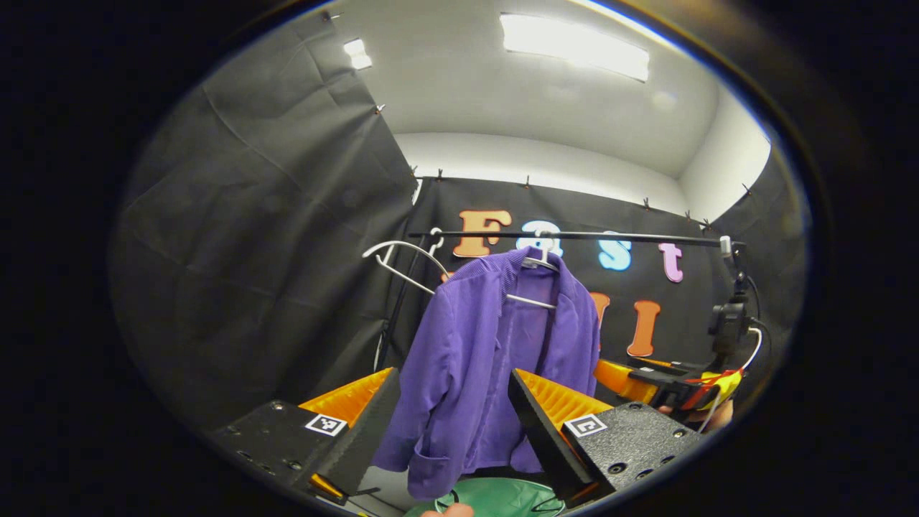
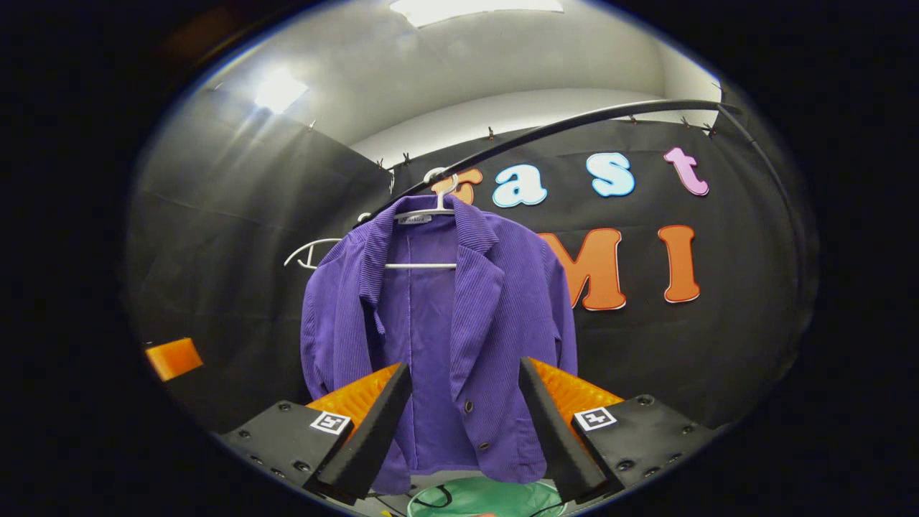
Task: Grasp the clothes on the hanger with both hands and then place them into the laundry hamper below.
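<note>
Both claws, left claw [image 1: 452,424] and right claw [image 2: 463,424], are spread open, gripping nothing. Seize the purple jacket [image 2: 438,337] unevenly and its hanger [image 2: 431,215] may snag, dropping it outside the hamper [image 2: 488,499].

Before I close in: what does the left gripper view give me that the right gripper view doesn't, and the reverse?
Left gripper view adds: the right gripper past the purple corduroy jacket, and a black device clamped near the end of the black metal rail.
Right gripper view adds: the jacket's front buttons and collar label.
Shared: the jacket on its white hanger, the rail, an empty white hanger, the green laundry hamper below, and each view's own jaws open.
</note>
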`<state>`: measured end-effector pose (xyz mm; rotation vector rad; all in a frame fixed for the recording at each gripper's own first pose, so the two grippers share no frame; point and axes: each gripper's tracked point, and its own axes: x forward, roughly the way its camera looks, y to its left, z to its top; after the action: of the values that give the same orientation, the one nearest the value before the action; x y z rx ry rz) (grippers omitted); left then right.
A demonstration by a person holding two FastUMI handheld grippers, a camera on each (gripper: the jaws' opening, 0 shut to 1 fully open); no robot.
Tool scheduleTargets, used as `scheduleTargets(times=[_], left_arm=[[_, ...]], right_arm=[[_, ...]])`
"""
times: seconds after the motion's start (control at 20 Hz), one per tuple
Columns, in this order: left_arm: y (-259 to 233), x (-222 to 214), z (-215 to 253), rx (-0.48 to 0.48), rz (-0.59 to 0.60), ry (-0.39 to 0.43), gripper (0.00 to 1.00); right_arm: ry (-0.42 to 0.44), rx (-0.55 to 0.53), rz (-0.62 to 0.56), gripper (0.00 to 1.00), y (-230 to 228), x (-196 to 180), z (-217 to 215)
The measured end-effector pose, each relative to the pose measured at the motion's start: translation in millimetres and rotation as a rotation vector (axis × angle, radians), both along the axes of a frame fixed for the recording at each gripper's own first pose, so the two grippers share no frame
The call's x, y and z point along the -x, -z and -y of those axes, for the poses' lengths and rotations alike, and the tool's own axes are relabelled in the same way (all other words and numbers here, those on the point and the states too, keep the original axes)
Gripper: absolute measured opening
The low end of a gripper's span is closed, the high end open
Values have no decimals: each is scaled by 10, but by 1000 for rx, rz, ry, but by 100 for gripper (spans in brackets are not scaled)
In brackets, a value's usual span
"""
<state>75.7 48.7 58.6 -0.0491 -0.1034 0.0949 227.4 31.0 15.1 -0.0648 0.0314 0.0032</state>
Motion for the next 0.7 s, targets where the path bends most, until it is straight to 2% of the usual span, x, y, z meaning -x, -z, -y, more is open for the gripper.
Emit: scheduleTargets(times=[0.2,0.25,0.3,0.45,0.55,0.65,0.7], left_arm=[[-368,-134,-423,-48,45,-76,92],[-462,-177,-515,-71,65,-101,91],[-526,-221,-583,-87,82,-124,95],[-501,-385,-569,-79,92,-119,95],[-380,-495,-494,-69,81,-84,95],[-205,-584,-416,-61,43,-64,92],[-113,-632,-357,-51,21,-51,95]], right_arm=[[52,32,2,94,-64,-960,120],[65,21,3,98,-45,-1192,156],[74,7,0,98,13,-1403,171],[123,15,-27,96,247,-1811,295],[138,15,-33,94,364,-1836,409],[103,-43,-11,63,330,-1764,513],[76,-83,5,47,269,-1704,570]])
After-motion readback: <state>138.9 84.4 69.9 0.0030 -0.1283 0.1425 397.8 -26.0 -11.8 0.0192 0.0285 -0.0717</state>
